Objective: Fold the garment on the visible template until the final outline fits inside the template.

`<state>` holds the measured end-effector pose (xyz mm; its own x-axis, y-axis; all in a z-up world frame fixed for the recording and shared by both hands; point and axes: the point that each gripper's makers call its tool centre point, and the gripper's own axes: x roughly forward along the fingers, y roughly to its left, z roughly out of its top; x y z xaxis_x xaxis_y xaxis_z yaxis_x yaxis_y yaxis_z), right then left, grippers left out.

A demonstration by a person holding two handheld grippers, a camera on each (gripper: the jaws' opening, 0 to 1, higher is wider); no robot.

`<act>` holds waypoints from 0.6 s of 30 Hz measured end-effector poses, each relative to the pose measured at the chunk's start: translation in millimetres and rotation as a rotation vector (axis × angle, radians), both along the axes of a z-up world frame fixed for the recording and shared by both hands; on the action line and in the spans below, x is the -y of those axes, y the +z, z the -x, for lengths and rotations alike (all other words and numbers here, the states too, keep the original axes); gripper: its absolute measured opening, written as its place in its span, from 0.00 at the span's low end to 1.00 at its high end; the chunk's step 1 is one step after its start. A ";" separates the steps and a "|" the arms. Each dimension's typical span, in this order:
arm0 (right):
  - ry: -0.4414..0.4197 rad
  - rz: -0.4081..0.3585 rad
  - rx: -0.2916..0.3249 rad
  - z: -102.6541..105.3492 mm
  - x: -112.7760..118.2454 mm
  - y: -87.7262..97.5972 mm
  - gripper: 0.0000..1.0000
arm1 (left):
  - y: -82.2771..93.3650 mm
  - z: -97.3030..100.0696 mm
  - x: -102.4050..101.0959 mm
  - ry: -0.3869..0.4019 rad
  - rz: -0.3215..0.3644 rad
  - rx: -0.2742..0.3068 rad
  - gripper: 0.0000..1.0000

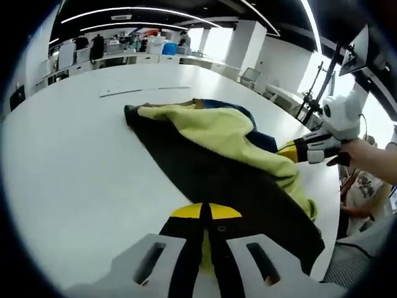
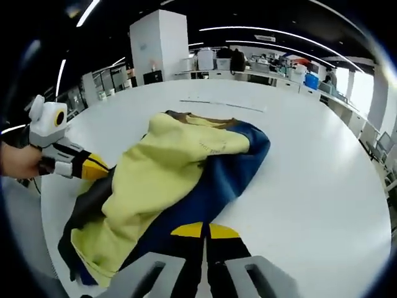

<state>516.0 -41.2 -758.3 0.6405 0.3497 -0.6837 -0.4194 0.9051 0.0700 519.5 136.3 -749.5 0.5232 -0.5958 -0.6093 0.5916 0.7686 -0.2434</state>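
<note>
Both grippers, left (image 1: 205, 248) and right (image 2: 201, 248), look clamped on garment (image 1: 217, 149) edges, though fabric hides the tips. It lies bunched on the white table (image 1: 74, 167). Mid-fold: next, carry the held edges across and lay flat. Template line (image 1: 146, 91) faint, far side.

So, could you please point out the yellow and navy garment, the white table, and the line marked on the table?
Yellow and navy fabric garment (image 2: 186, 161): right gripper view, on its yellow panel.
White table (image 2: 310, 180): right gripper view, bare surface beside the garment.
Thin dark line marking (image 1: 146, 90): left gripper view, mid-length, beyond the garment.
</note>
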 end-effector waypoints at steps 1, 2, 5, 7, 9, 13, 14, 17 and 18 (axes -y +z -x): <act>0.002 -0.001 0.001 0.5 -0.3 0.8 0.00 | 0.9 0.5 0.2 -0.007 0.004 -0.002 0.00; 0.009 0.000 0.001 1.0 -0.8 0.7 0.00 | 1.5 0.6 -0.3 -0.008 0.003 0.001 0.00; 0.029 0.002 0.003 1.8 -0.5 6.1 0.00 | 7.7 1.1 -3.8 -0.005 0.011 0.006 0.00; 0.030 -0.004 0.004 1.2 0.7 10.6 0.00 | 11.7 1.0 -6.9 -0.007 0.010 0.012 0.00; 0.008 -0.035 0.007 -0.5 0.9 17.6 0.00 | 14.7 1.0 -11.8 -0.021 -0.014 0.021 0.00; 0.020 -0.030 0.028 -0.6 -0.1 26.1 0.00 | 22.9 0.2 -26.8 -0.002 -0.020 0.021 0.00; 0.021 -0.031 0.030 -1.3 -0.2 27.6 0.00 | 23.7 -1.5 -33.8 0.005 -0.037 0.026 0.00; 0.016 -0.042 0.018 -1.8 -0.3 29.3 0.00 | 23.6 -6.4 -50.5 0.023 -0.075 0.029 0.00; 0.009 -0.054 0.012 -2.3 -0.3 30.8 0.00 | 23.1 -8.5 -55.7 0.032 -0.084 0.029 0.00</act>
